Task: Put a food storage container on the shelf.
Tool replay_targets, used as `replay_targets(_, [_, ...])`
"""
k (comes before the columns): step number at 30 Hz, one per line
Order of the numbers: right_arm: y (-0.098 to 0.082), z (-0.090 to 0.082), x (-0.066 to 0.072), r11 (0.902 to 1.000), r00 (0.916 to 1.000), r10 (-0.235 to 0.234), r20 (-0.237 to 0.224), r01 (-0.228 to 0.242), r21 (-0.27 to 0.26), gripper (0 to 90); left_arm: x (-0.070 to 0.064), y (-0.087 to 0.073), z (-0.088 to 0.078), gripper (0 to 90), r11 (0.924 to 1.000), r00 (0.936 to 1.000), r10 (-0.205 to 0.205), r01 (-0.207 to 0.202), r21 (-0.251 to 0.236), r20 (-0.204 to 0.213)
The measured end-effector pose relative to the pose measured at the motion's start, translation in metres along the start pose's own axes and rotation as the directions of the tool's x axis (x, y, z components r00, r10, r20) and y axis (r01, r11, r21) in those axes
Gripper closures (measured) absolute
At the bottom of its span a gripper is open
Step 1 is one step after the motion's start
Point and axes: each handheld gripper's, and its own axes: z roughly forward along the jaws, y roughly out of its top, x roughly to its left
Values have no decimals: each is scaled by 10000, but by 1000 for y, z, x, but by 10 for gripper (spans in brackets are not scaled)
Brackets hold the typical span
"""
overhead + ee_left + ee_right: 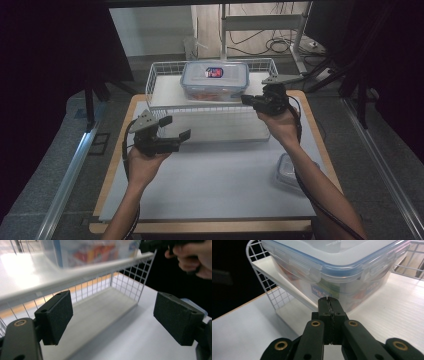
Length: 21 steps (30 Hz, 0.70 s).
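Note:
A clear food container [215, 80] with a blue-trimmed clip lid and colourful contents rests on the upper level of a white wire rack [155, 75]. My right gripper [246, 100] is shut, its tip at the container's right end. In the right gripper view the closed jaws [329, 301] point at the container [337, 272] just over the shelf's edge; I see nothing clearly between them. My left gripper [176, 127] is open at the rack's front left. In the left gripper view its pads [57, 315] frame the rack's lower shelf [100, 307], apart from it.
The rack stands at the back of a white mat [215, 185] on a wooden table. A second small clear container [285, 172] lies at the front right, partly hidden by the right forearm. Dark curtains and metal rails flank the table.

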Motion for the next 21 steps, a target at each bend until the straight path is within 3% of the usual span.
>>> replay_targets(9, [2, 6, -10, 9996, 9993, 263, 256, -265, 74, 894, -7, -24, 1, 133, 9996, 9999, 95, -94, 259, -38])
replay_targets(16, [-2, 4, -4, 9997, 9997, 226, 2, -226, -43, 879, -13, -27, 2, 116, 9992, 9998, 216, -217, 344, 26])
replay_targets(18, [-9, -2, 1, 9998, 9997, 180, -192, -182, -128, 853, -17, -33, 2, 108, 9971, 9990, 444, -448, 621, 83])
replay_targets(21, [-16, -6, 4, 9998, 9994, 121, -326, -126, -150, 821, -19, -38, 2, 104, 9944, 9989, 463, -464, 948, 28])
